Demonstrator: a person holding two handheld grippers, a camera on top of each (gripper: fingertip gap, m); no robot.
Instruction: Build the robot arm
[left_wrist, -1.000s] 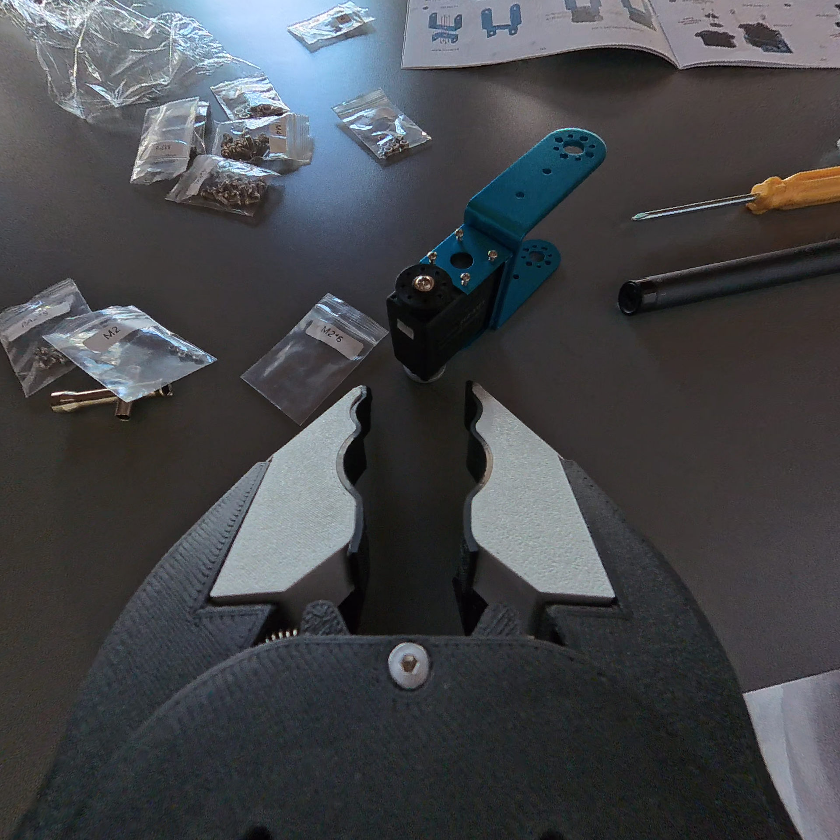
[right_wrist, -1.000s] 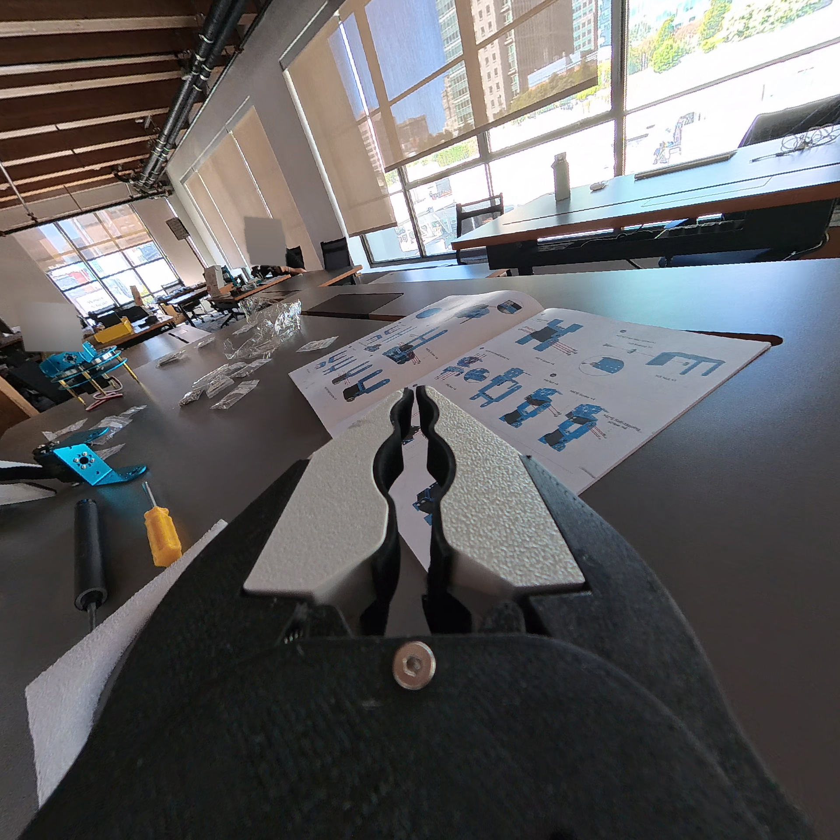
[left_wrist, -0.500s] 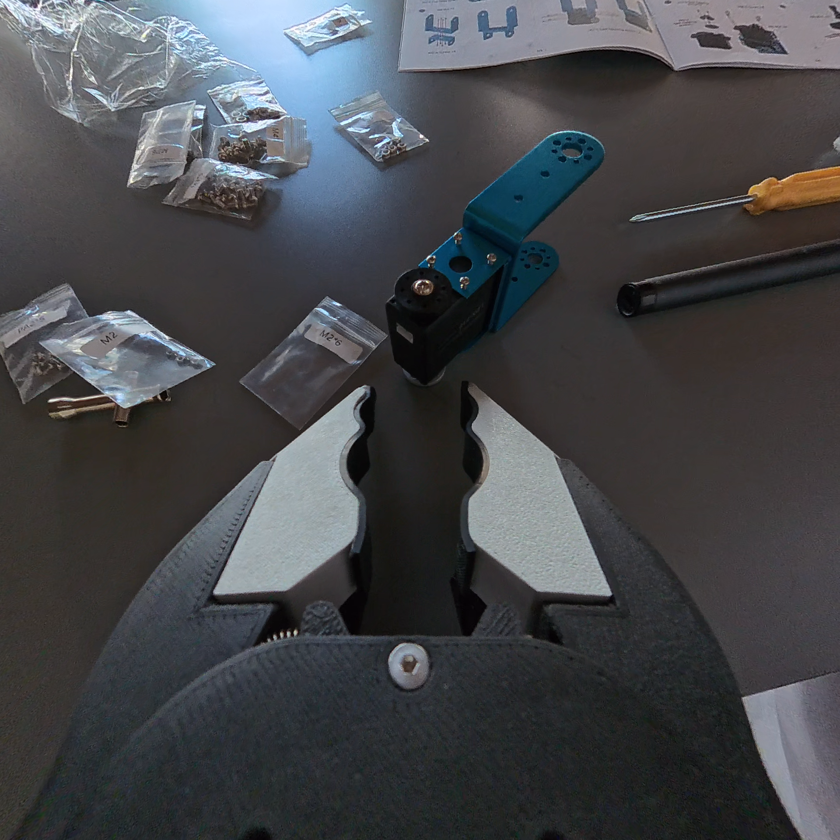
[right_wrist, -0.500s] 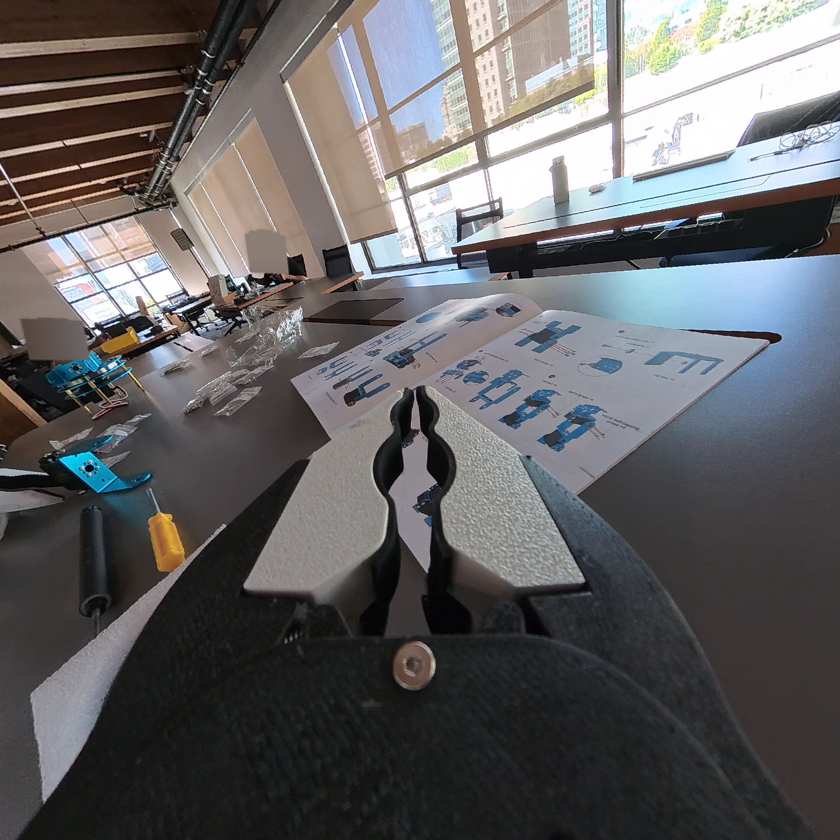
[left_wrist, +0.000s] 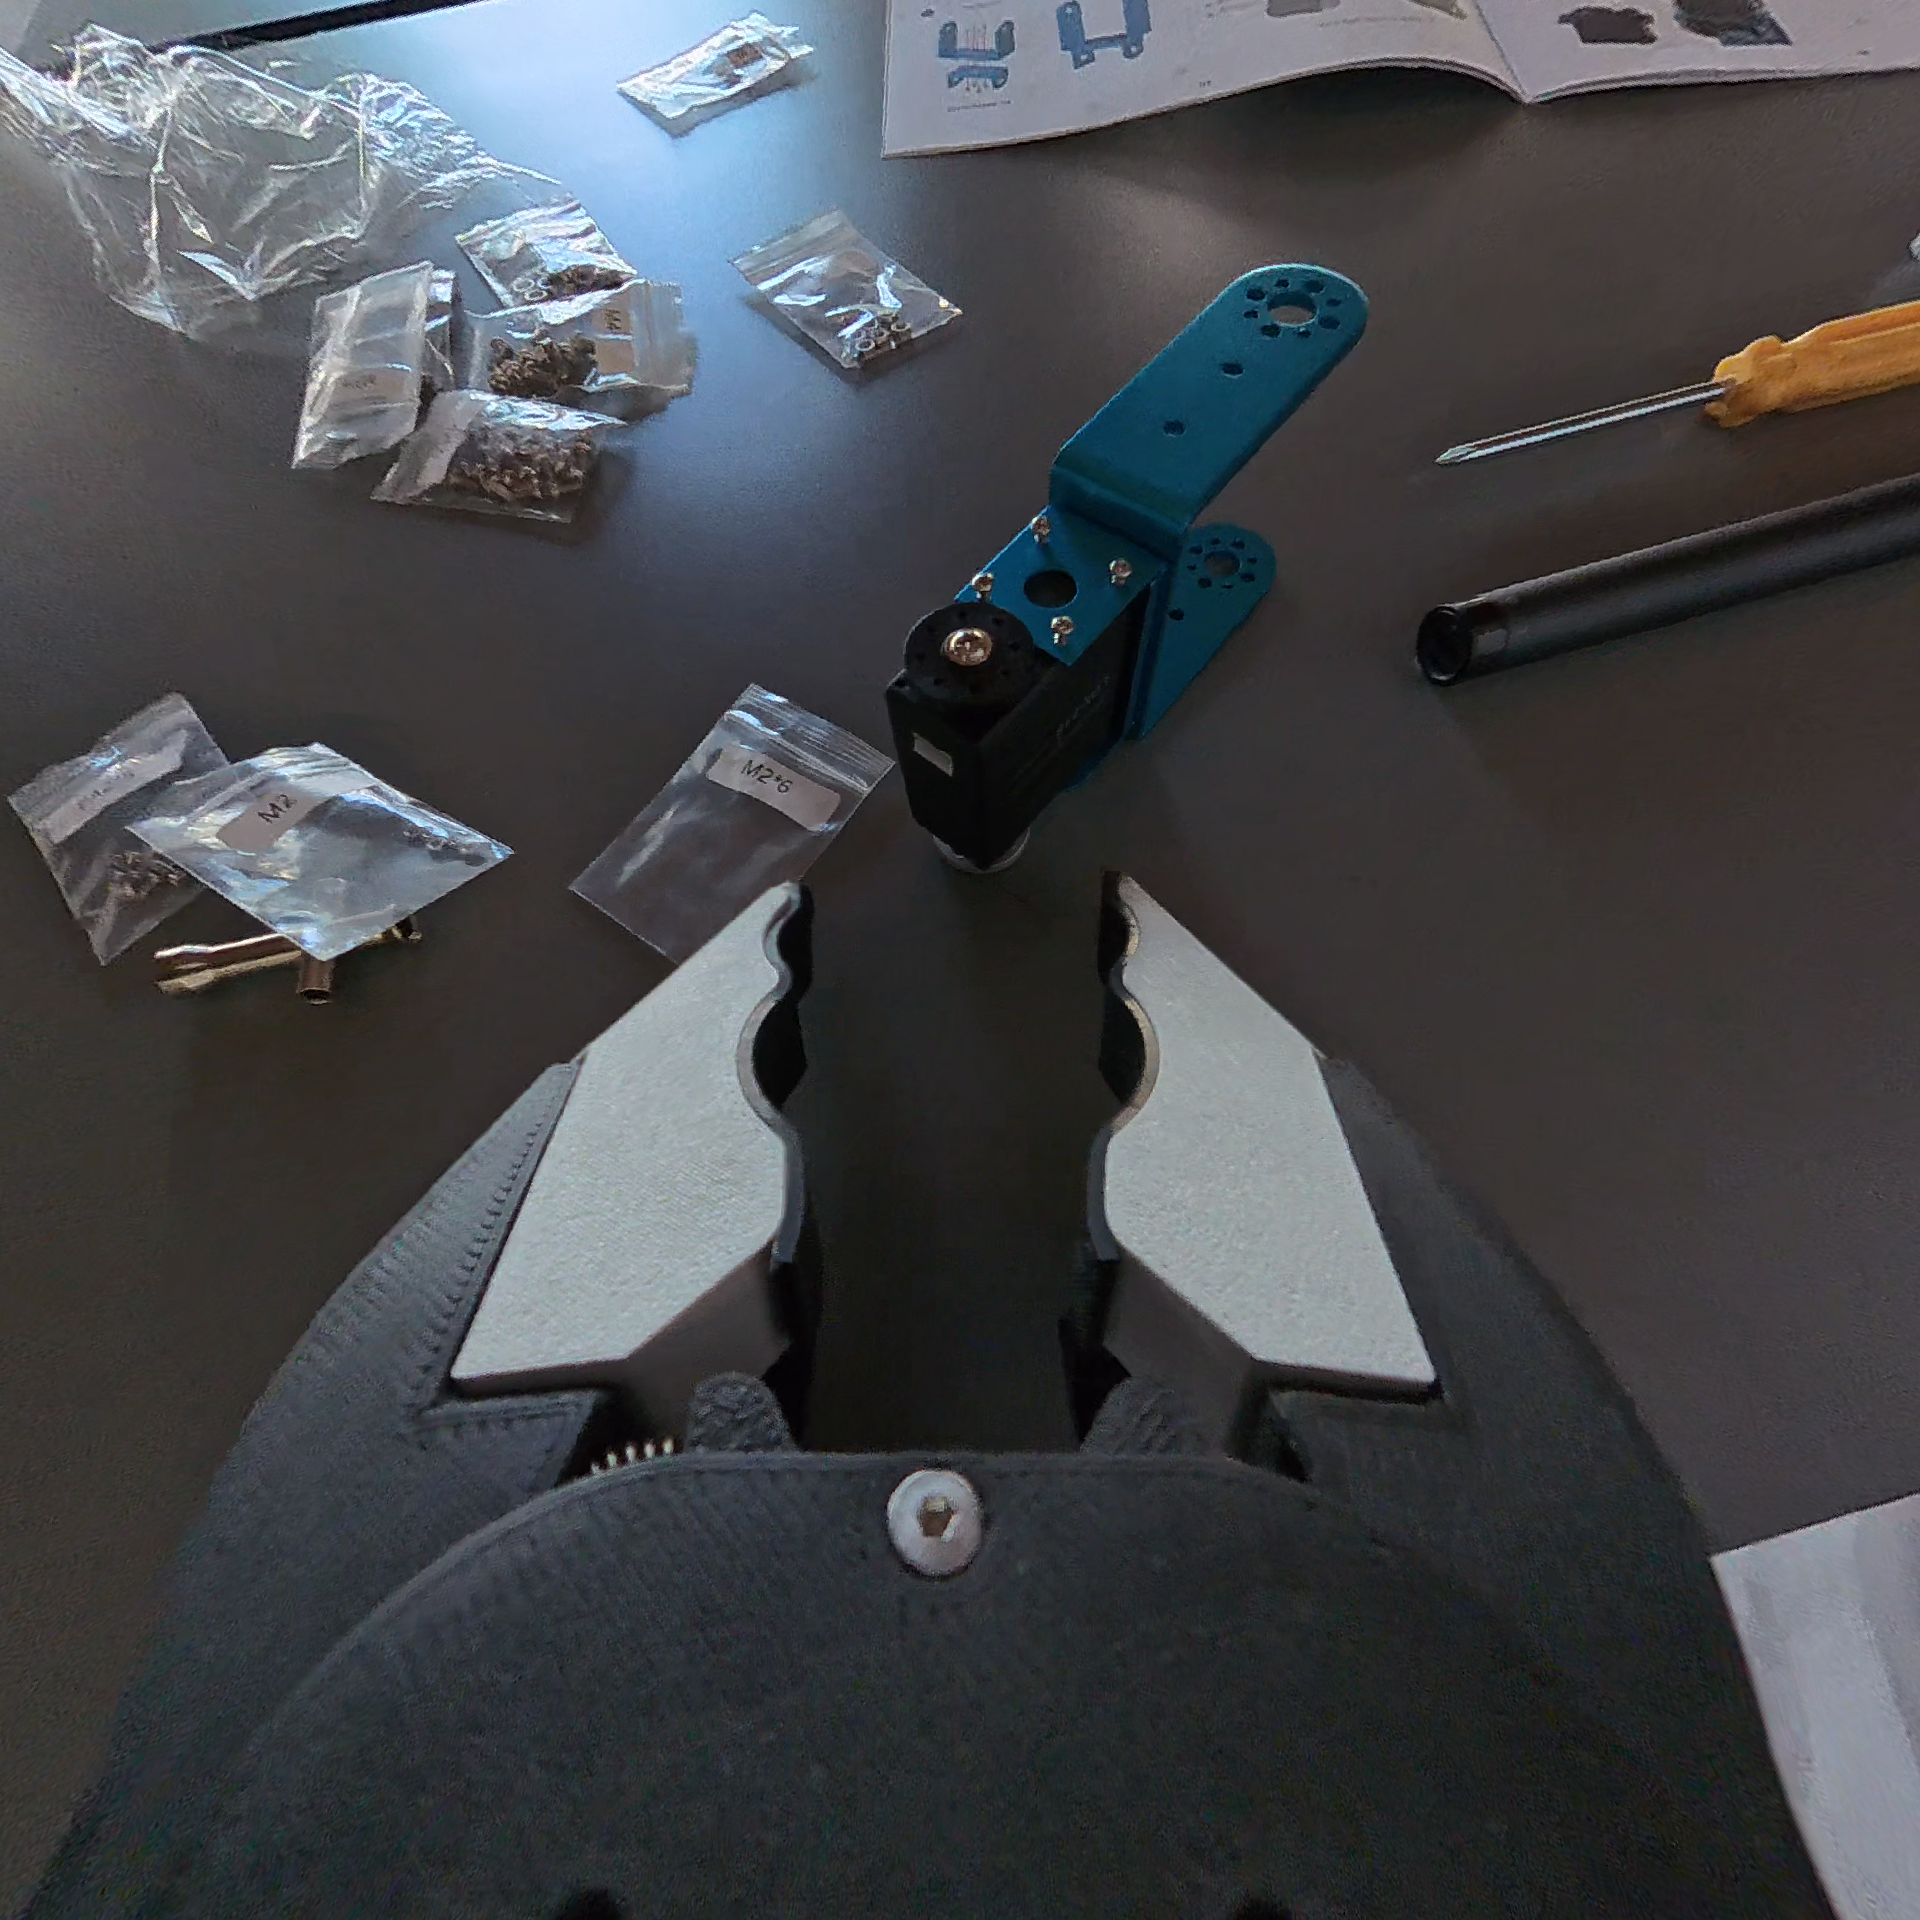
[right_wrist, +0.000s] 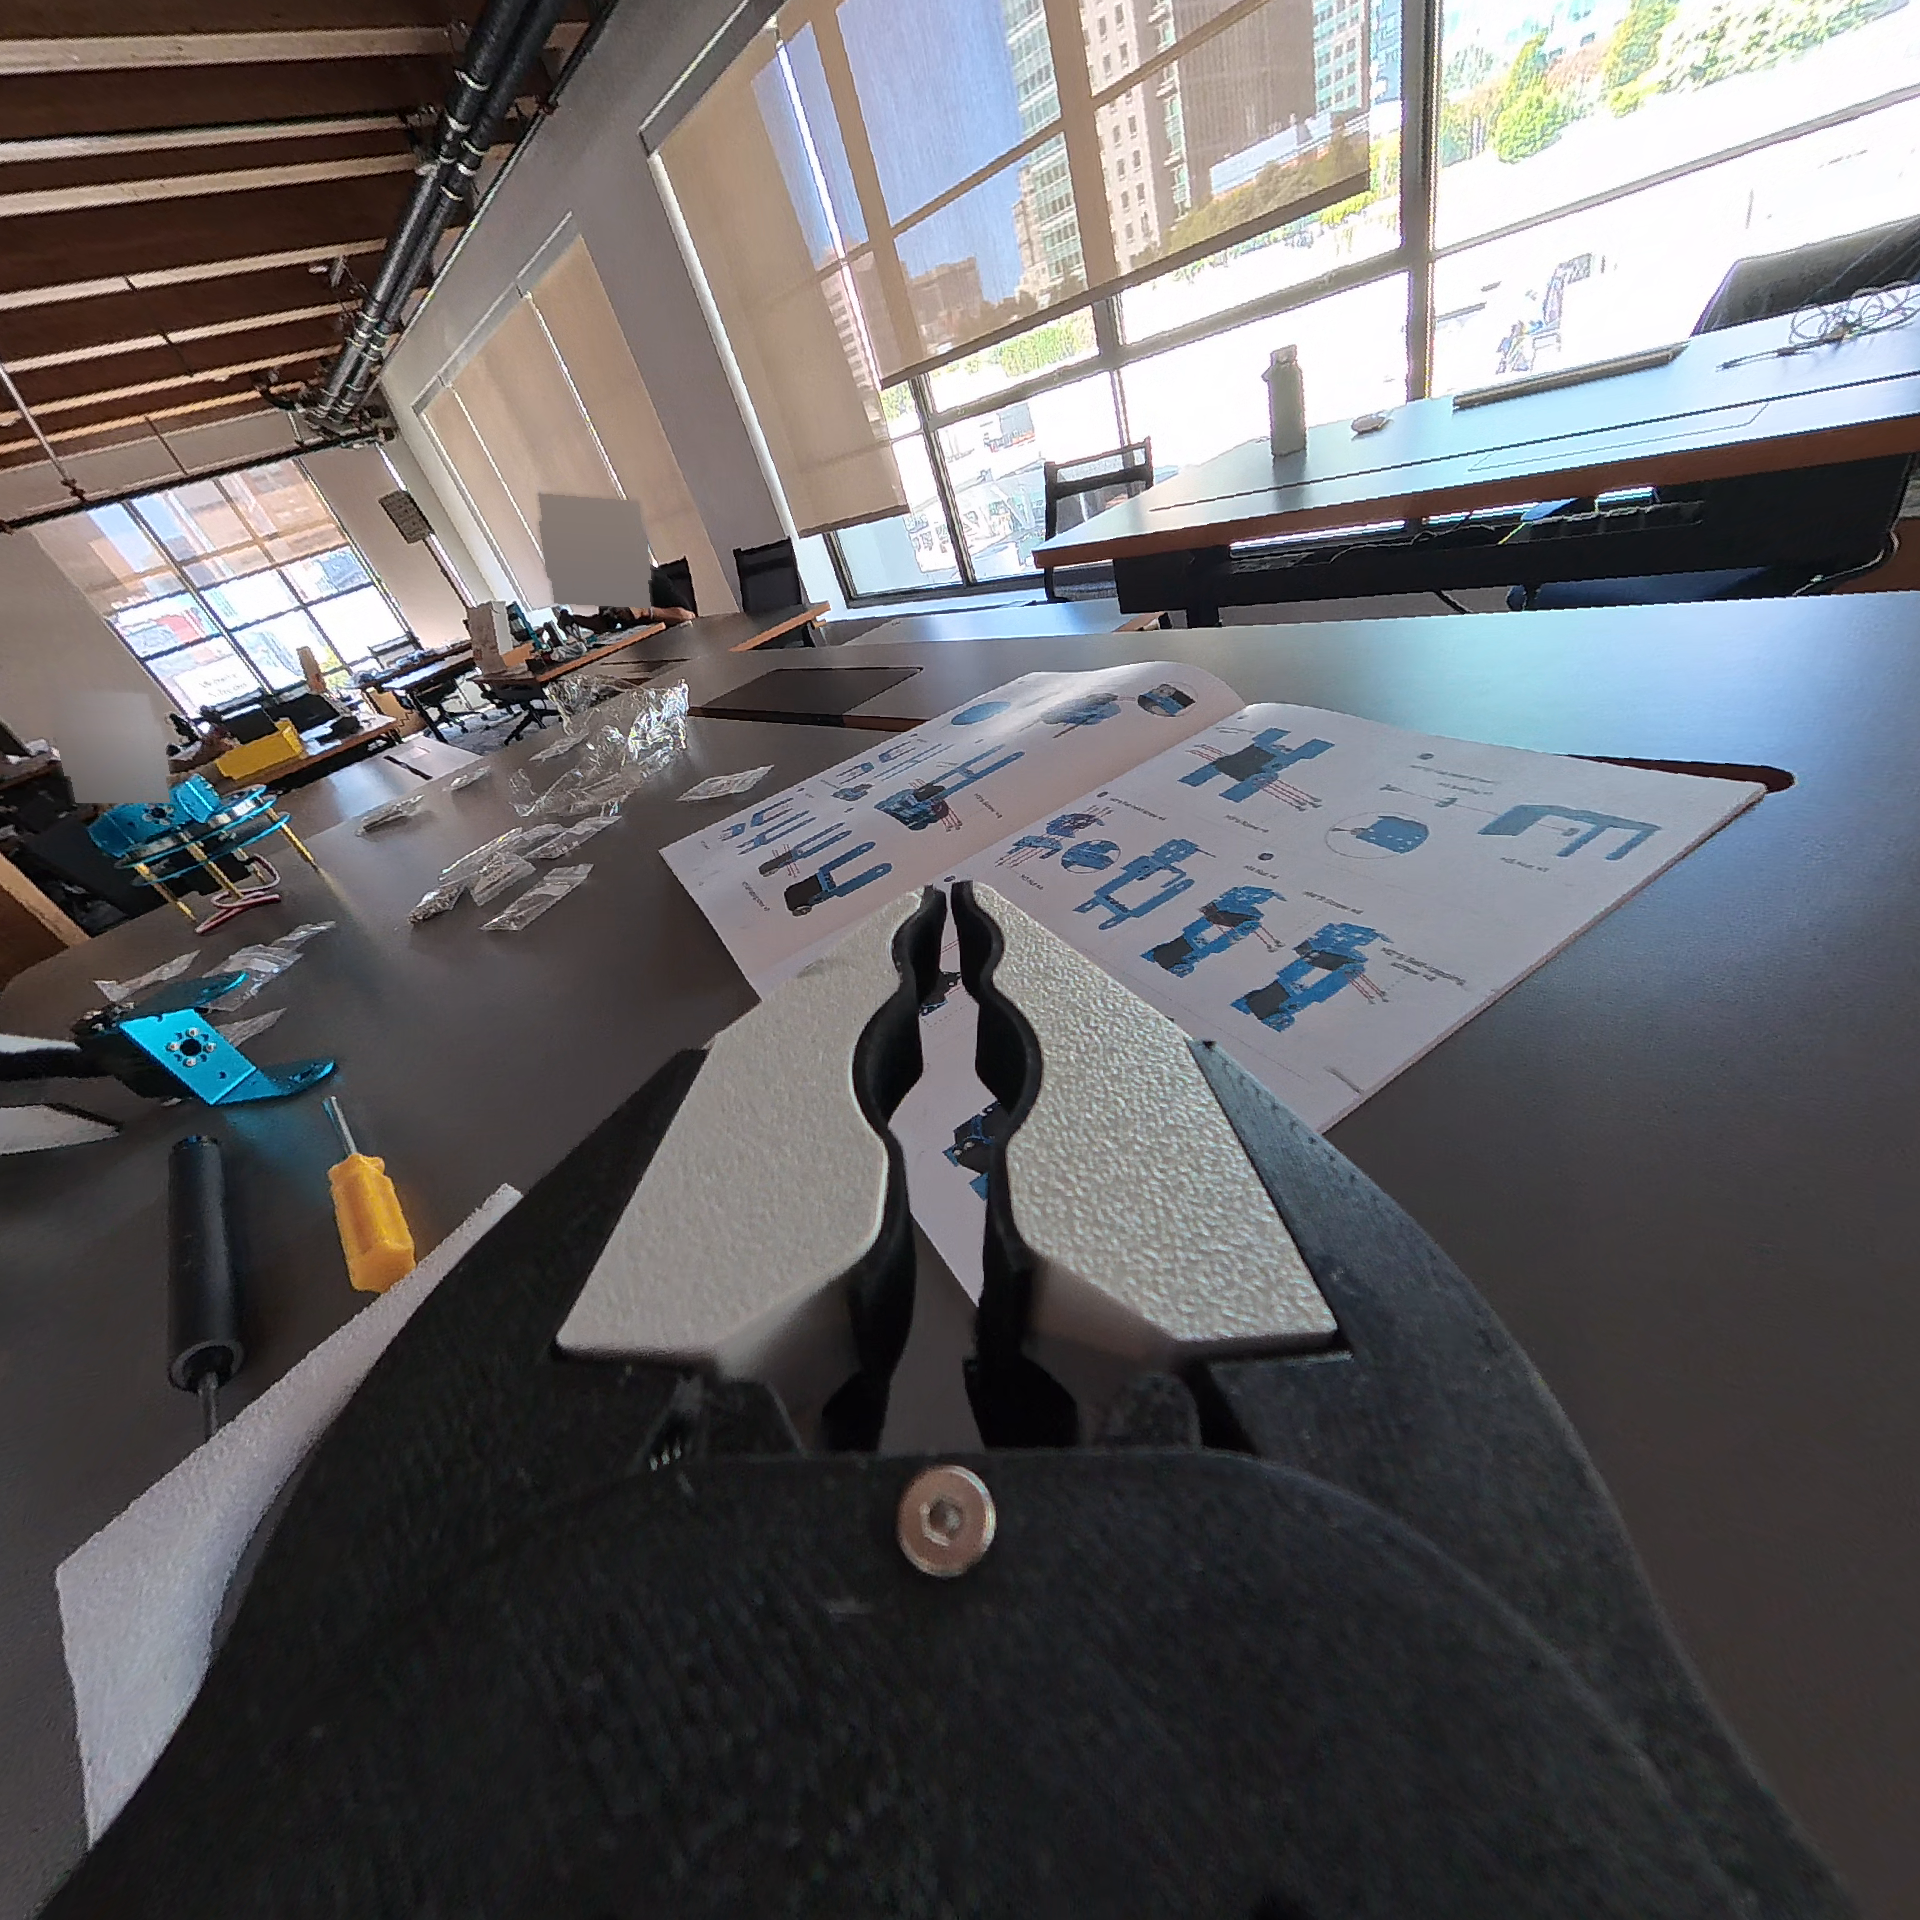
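Left gripper (left_wrist: 956, 899): jaws spread wide, empty, above the dark table (left_wrist: 1455, 987). Just ahead of its tips, apart from them: black servo motor (left_wrist: 1003, 727) screwed to a blue metal bracket (left_wrist: 1195, 416). Ahead-left of the tips: small labelled zip bag (left_wrist: 732, 821); farther left, more screw bags (left_wrist: 312, 831) and metal standoffs (left_wrist: 239, 961). Ahead-right: black tube (left_wrist: 1662, 582), yellow-handled screwdriver (left_wrist: 1704, 384). Right gripper (right_wrist: 951, 899): jaws nearly together, tips just parted, holding nothing, over the near edge of an open instruction booklet (right_wrist: 1299, 852).

Nine small plastic bags (left_wrist: 729, 821), one blue bracket with servo (left_wrist: 1081, 592), one yellow screwdriver (left_wrist: 1704, 384), one black rod (left_wrist: 1662, 592), one booklet (right_wrist: 1195, 862).
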